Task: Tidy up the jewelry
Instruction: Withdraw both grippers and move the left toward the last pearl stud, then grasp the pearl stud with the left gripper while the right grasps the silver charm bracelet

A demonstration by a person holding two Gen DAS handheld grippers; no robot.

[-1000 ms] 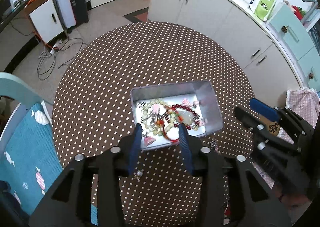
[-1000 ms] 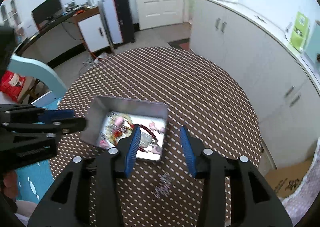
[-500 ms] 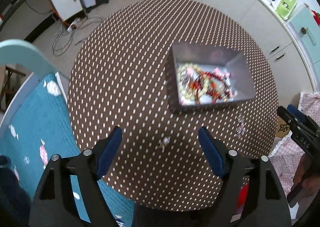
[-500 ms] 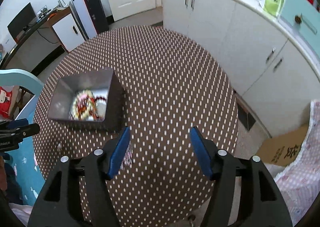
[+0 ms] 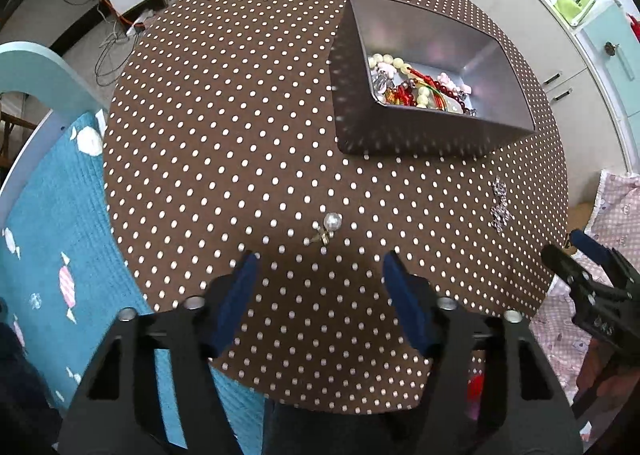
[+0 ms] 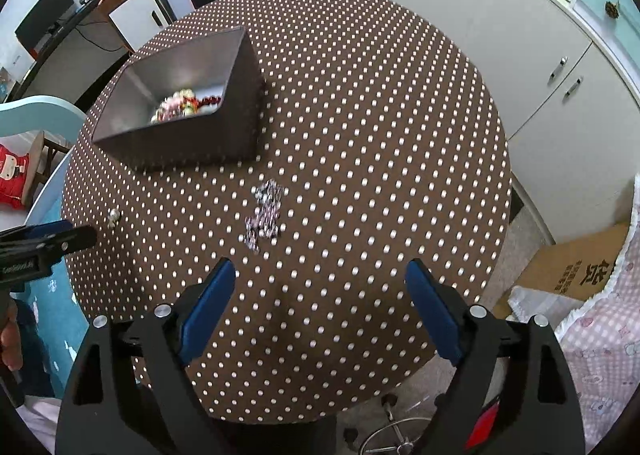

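Round table [image 5: 224,127] with a brown white-dotted cloth, seen from above in both wrist views. Left gripper [image 5: 320,275] hangs over the near edge of the table, jaws apart and closing, nothing between the blue pads; pearl ring [image 5: 329,229] lies on the cloth just ahead of the fingertips, not touched. Right gripper [image 6: 320,287] also over the near edge, jaws wide and opening, nothing between them; silver bracelet [image 6: 264,215], a sparkly chain piece, lies stretched on the cloth just ahead and a little toward the left finger, apart from it. Same bracelet shows in the left view near the table's right edge [image 5: 500,205]. Metal tin [image 5: 352,95], open-topped, stands farther back on the table, between the two loose pieces and the far side; inside it a heap of beaded jewelry [image 5: 416,87], cream, red and pink beads, tangled, single pieces hard to tell apart. In the right view the tin [image 6: 240,107] sits up left, its contents blurred. Each gripper's tip shows at the edge of the other's view. Blue chair cushion [image 5: 52,239] left of the table, white cabinets [image 6: 460,15] behind.
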